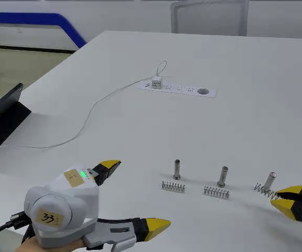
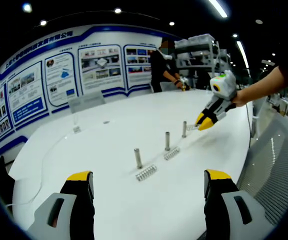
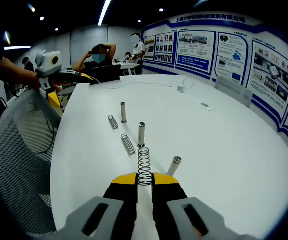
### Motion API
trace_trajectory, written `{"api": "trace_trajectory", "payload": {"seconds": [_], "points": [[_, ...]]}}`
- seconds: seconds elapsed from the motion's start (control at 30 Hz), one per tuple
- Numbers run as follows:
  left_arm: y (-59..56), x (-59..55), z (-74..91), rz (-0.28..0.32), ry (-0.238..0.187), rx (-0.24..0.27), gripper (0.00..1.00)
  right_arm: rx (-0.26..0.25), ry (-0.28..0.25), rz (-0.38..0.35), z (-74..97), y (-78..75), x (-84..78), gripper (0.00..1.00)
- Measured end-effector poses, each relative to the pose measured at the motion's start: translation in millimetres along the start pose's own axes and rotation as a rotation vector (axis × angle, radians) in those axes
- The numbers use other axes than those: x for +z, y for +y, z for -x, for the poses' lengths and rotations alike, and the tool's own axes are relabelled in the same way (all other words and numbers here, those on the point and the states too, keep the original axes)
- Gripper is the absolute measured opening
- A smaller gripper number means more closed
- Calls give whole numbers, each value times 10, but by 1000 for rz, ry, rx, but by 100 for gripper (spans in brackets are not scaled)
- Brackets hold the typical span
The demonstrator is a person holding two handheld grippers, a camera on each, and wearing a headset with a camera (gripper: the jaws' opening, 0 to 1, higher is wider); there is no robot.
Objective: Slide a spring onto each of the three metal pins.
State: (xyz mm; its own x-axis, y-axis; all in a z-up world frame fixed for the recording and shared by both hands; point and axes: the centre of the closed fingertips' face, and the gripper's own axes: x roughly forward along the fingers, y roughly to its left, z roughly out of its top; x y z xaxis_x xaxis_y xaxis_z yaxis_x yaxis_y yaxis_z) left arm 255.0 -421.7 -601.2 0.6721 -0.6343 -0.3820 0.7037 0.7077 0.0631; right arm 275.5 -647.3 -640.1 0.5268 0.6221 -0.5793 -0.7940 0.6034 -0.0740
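Observation:
Three metal pins stand upright in a row on the white table: left pin (image 1: 176, 169), middle pin (image 1: 223, 176), right pin (image 1: 269, 180). One spring (image 1: 173, 186) lies in front of the left pin and another spring (image 1: 216, 192) in front of the middle pin. My right gripper (image 1: 278, 198) is shut on one end of a third spring (image 1: 263, 190), which lies beside the right pin; in the right gripper view this spring (image 3: 144, 166) sticks out past the yellow tips, left of the pin (image 3: 174, 165). My left gripper (image 1: 139, 197) is open at the table's near left, holding nothing.
A white power strip (image 1: 178, 88) with a plugged charger (image 1: 157, 82) and a trailing cable (image 1: 83, 123) lies at the table's middle. A dark screen (image 1: 1, 118) sits at the left edge. A chair (image 1: 209, 17) stands at the far side. People stand in the background.

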Motion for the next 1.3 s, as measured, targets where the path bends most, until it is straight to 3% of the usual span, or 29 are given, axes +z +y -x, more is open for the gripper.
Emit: {"api": "trace_trajectory", "payload": {"seconds": [0.13, 0.2, 0.37, 0.6, 0.63, 0.7, 0.77, 1.0, 1.07, 1.3], "points": [[18, 89, -31, -39, -32, 13, 93, 6, -4, 35, 73, 37, 87, 11], [-4, 100, -69, -44, -25, -1, 92, 10, -4, 47, 97, 47, 104, 11], [-154, 256, -217, -74, -46, -64, 89, 24, -6, 86, 167, 109, 169, 11], [-373, 580, -419, -81, -123, -133, 85, 66, -18, 135, 224, 248, 299, 11], [-492, 632, -436, -47, -140, -197, 85, 75, -17, 150, 230, 273, 320, 11], [-606, 676, -445, -15, -151, -259, 78, 84, -14, 170, 236, 302, 346, 11], [-630, 693, -474, -52, -143, -259, 73, 100, -19, 188, 243, 326, 377, 11], [-793, 758, -598, -93, -128, -306, 66, 141, -32, 230, 226, 471, 505, 11], [-821, 753, -646, -117, -119, -301, 68, 159, -45, 236, 229, 537, 563, 11], [-1004, 745, -686, -128, -111, -369, 60, 207, -40, 334, 219, 702, 664, 11]]}}
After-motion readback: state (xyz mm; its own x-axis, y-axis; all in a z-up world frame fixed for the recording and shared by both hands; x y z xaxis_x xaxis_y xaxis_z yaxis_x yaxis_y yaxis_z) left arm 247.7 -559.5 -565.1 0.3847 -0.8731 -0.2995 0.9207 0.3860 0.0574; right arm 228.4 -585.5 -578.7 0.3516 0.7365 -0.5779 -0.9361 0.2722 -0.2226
